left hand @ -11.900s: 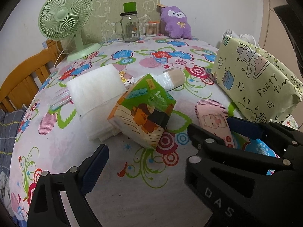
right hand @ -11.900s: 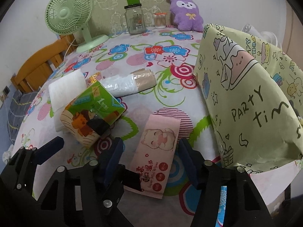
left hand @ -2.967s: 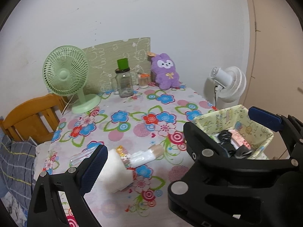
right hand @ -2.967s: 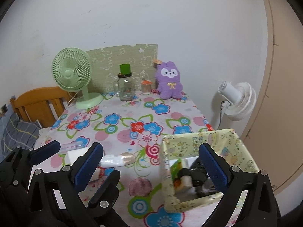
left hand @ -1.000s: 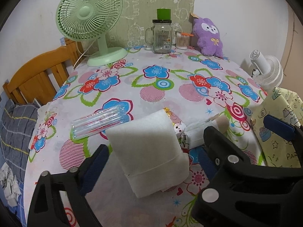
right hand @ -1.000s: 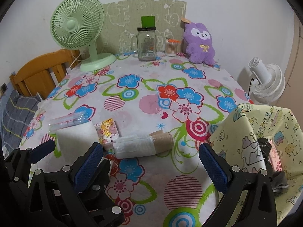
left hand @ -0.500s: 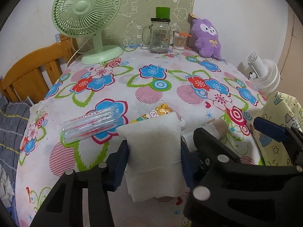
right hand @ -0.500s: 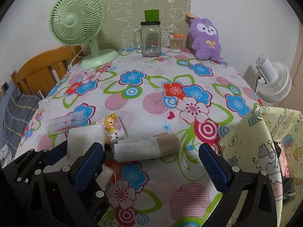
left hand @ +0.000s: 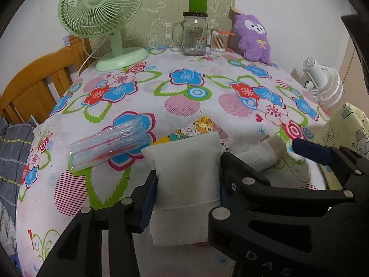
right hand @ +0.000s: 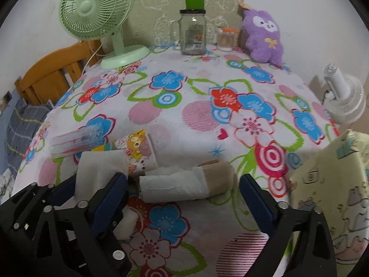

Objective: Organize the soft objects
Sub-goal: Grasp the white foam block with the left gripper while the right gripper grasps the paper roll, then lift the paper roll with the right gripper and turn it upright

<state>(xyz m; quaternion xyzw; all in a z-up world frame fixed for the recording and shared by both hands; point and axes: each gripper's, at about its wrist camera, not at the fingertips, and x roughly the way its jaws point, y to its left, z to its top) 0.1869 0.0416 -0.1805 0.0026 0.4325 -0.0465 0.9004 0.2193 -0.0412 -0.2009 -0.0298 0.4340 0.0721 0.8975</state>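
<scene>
White tissue pack, near the table's front edge, is clamped by your left gripper; lift straight, keep right gripper spread over the roll.

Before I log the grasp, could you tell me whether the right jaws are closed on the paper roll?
No, the right gripper stands wide open around the paper roll, untouched.

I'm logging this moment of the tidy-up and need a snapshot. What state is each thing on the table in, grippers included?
left gripper: just closed, clamped on the white pad stack
white pad stack: gripped, on the table
right gripper: open, straddling the roll
roll: lying on its side, untouched
clear tube pack: lying flat
cartoon tissue packet: lying flat
green fan: upright
jar: upright, lidded
</scene>
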